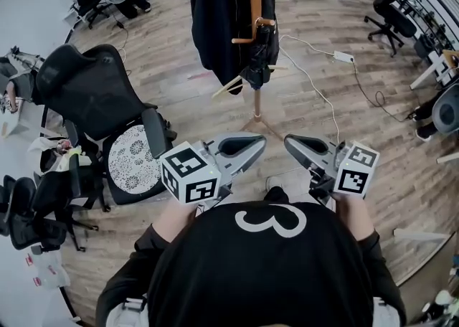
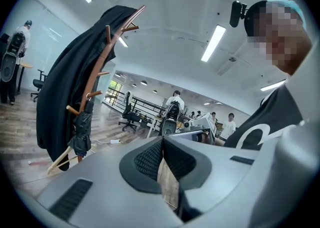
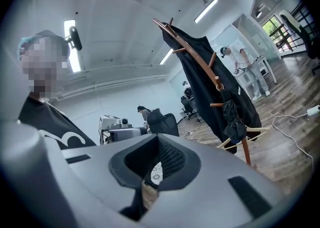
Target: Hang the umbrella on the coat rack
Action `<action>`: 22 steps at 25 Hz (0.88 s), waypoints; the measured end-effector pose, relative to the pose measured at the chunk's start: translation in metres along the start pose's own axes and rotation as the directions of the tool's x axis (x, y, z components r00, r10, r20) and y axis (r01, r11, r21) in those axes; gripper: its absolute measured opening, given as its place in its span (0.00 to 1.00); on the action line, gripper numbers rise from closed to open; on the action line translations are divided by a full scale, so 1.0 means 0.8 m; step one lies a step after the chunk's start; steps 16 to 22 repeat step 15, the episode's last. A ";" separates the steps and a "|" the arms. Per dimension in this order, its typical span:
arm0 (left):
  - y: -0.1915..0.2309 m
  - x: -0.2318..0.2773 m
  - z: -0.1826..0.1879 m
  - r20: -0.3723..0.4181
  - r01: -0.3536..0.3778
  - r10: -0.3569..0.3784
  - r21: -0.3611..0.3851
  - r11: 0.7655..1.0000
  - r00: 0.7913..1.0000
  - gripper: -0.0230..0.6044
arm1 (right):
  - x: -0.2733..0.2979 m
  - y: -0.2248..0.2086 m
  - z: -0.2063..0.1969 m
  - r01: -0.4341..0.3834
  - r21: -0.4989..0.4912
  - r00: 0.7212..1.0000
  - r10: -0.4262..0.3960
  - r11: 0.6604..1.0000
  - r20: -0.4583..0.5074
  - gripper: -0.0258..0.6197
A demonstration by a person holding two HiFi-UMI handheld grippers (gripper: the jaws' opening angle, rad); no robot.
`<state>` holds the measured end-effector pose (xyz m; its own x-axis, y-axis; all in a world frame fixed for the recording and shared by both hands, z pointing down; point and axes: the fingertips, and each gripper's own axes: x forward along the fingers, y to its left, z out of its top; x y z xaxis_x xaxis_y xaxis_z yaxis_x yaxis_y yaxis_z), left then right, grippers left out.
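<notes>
A folded black umbrella (image 1: 259,57) hangs from a peg of the wooden coat rack (image 1: 254,3), beside a black coat (image 1: 215,10). My left gripper (image 1: 258,143) and right gripper (image 1: 290,142) are held close to the person's chest, well short of the rack. Their tips point toward each other, both are shut, and nothing is between the jaws. In the left gripper view the umbrella (image 2: 81,133) dangles on the rack (image 2: 107,52) at the left, far beyond the left gripper (image 2: 162,143). In the right gripper view the umbrella (image 3: 233,120) and rack (image 3: 200,62) stand at the right, beyond the right gripper (image 3: 159,143).
A black office chair (image 1: 86,89) and a chair with a patterned seat cushion (image 1: 133,158) stand at the left. A white cable with a power strip (image 1: 343,55) runs over the wooden floor right of the rack. More chairs (image 1: 391,21) stand at the far right. Several people (image 2: 176,103) are in the background.
</notes>
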<state>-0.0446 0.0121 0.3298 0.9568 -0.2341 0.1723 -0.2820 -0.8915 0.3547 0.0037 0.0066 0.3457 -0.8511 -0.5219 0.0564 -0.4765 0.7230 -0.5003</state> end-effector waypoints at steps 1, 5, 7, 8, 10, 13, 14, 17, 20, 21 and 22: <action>-0.003 -0.002 -0.001 0.000 0.003 -0.003 0.005 1.000 1.000 0.06 | -0.001 0.003 -0.002 0.003 -0.001 1.000 -0.003 1.000 0.001 0.08; -0.008 -0.005 -0.005 -0.002 0.002 -0.002 0.010 1.000 1.000 0.06 | -0.005 0.008 -0.007 0.015 -0.002 1.000 -0.015 1.000 -0.001 0.08; -0.007 -0.006 -0.007 -0.003 -0.004 0.004 0.008 1.000 1.000 0.06 | -0.006 0.009 -0.008 0.018 0.000 1.000 -0.018 1.000 -0.002 0.08; -0.006 -0.006 -0.006 -0.002 -0.007 0.007 0.007 1.000 1.000 0.06 | -0.006 0.009 -0.008 0.019 0.000 1.000 -0.019 1.000 -0.003 0.08; -0.005 -0.007 -0.005 0.003 -0.009 0.009 0.003 1.000 1.000 0.06 | -0.006 0.009 -0.008 0.020 0.000 1.000 -0.020 1.000 -0.003 0.08; -0.005 -0.006 -0.007 0.002 -0.008 0.008 0.000 1.000 1.000 0.06 | -0.005 0.009 -0.008 0.022 0.001 1.000 -0.022 1.000 -0.002 0.08; -0.005 -0.006 -0.008 -0.001 -0.007 0.007 0.000 1.000 1.000 0.06 | -0.005 0.008 -0.009 0.022 0.002 1.000 -0.022 1.000 -0.002 0.08; -0.005 -0.005 -0.009 -0.004 -0.006 0.006 -0.001 1.000 1.000 0.06 | -0.005 0.008 -0.010 0.022 0.003 1.000 -0.022 1.000 -0.002 0.08; -0.005 -0.005 -0.009 -0.004 -0.006 0.006 -0.001 1.000 1.000 0.06 | -0.005 0.008 -0.010 0.022 0.003 1.000 -0.022 1.000 -0.002 0.08; -0.005 -0.005 -0.009 -0.004 -0.006 0.006 -0.001 1.000 1.000 0.06 | -0.005 0.008 -0.010 0.022 0.003 1.000 -0.022 1.000 -0.002 0.08; -0.005 -0.005 -0.009 -0.004 -0.006 0.006 -0.001 1.000 1.000 0.06 | -0.005 0.008 -0.010 0.022 0.003 1.000 -0.022 1.000 -0.002 0.08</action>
